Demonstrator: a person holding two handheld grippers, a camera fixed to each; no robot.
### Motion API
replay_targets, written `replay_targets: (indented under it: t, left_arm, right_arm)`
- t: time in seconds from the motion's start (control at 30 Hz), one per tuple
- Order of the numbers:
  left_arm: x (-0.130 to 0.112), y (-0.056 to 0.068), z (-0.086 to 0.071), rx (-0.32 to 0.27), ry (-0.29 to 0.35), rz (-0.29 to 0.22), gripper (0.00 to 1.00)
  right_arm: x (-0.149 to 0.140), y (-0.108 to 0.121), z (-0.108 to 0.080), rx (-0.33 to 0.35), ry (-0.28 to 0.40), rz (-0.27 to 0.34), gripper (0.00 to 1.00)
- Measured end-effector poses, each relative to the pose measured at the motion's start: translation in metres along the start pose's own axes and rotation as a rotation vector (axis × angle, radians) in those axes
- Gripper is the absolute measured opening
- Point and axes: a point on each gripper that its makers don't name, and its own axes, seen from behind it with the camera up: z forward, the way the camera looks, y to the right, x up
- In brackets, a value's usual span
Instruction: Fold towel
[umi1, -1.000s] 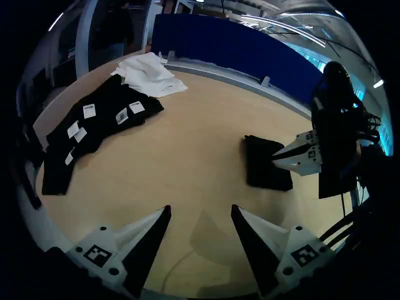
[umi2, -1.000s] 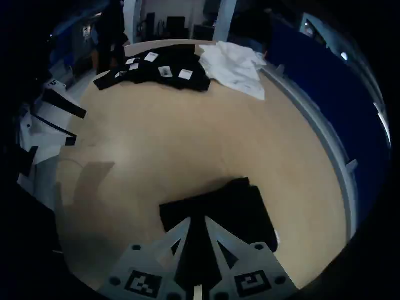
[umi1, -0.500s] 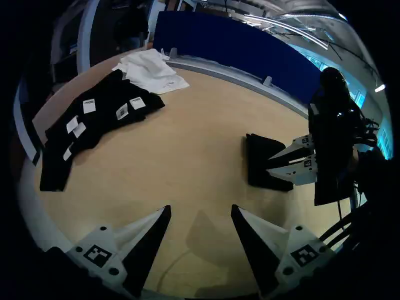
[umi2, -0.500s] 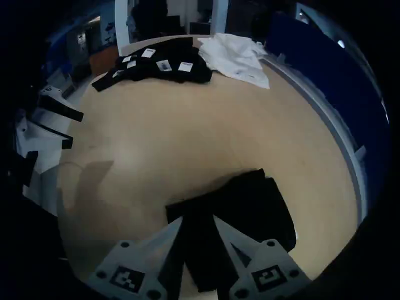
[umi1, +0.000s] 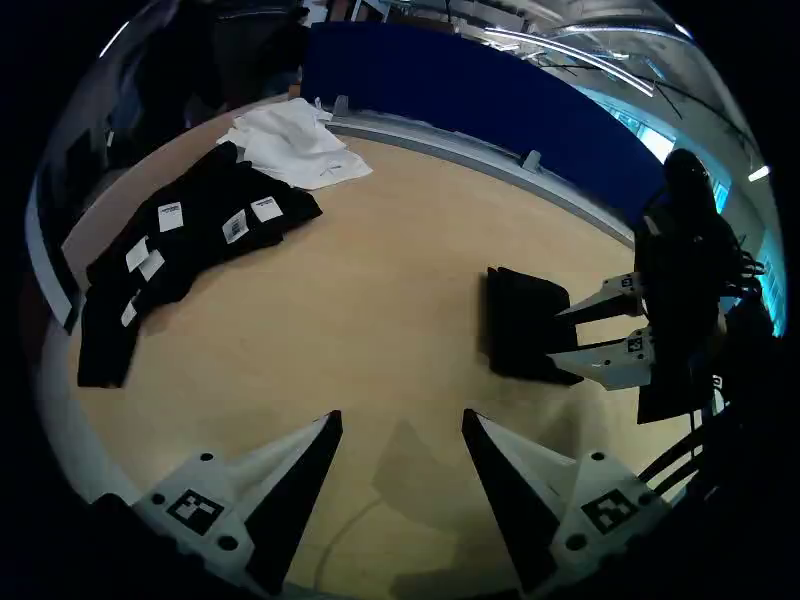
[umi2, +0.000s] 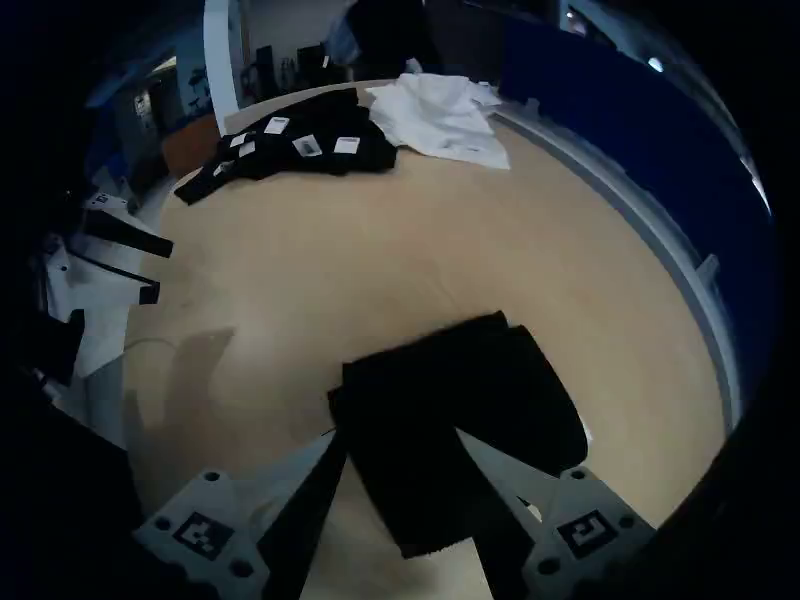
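Note:
A black towel (umi1: 520, 325) lies folded into a small rectangle on the light wooden table (umi1: 380, 260). In the right gripper view the towel (umi2: 470, 410) reaches in between the spread fingers of my right gripper (umi2: 400, 440), which is open and not pressing on it. From the left gripper view, that right gripper (umi1: 555, 338) stands at the towel's right edge with one finger on each side. My left gripper (umi1: 400, 430) hangs open over bare table, well short of the towel. It also appears at the left rim of the right gripper view as the left gripper (umi2: 160, 268).
A heap of black cloths with white tags (umi1: 180, 240) lies at the table's far left, and a crumpled white cloth (umi1: 295, 148) lies beyond it. A blue partition (umi1: 480, 90) runs along the far edge. The same black heap (umi2: 290, 150) and white cloth (umi2: 440, 120) lie far off.
My right gripper was nearly shut with the black towel between its fingers; now they have spread wide and the towel lies flat. The left gripper has barely moved.

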Motion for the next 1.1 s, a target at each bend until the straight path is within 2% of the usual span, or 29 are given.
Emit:
replay_targets:
  t: [0.4,0.7,0.87,1.1]
  left_arm:
    - [0.004,0.002,0.002,-0.003,0.0,0.001,0.89]
    - [0.004,0.007,0.003,-0.011,0.0,0.011,0.89]
    - [0.005,0.008,0.001,-0.014,0.002,0.014,0.89]
    - [0.004,0.006,0.0,-0.012,0.002,0.004,0.89]
  right_arm:
    - [-0.053,0.008,-0.023,-0.054,-0.038,0.092,0.72]
    - [-0.071,0.01,-0.03,-0.072,-0.054,0.137,0.71]
    - [-0.077,0.009,-0.028,-0.071,-0.059,0.157,0.66]
    - [-0.087,0.006,-0.024,-0.076,-0.071,0.167,0.51]
